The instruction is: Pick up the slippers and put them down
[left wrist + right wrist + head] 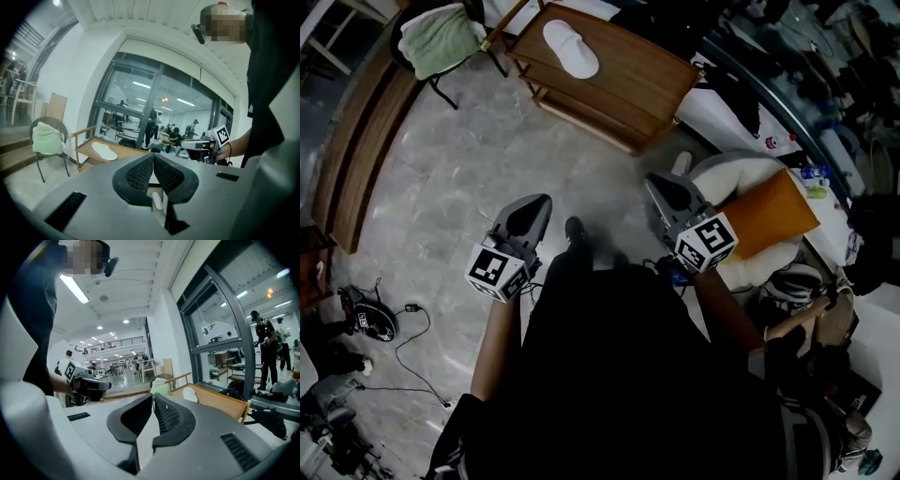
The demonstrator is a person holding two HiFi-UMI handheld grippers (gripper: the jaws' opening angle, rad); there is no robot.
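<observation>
A white slipper [570,48] is lying on the tabletop [647,89] at twelve o'clock, likely light and floppy, and is probably best pinched at its rim. The left hand-held gripper [153,164] and right hand-held gripper [153,404] are hovering, both pressed together and empty.

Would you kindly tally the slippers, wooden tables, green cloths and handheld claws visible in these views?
White slipper: 1
Wooden table: 1
Green cloth: 1
Claws: 2 (left claw, right claw, both shut and empty)
Total: 5
</observation>
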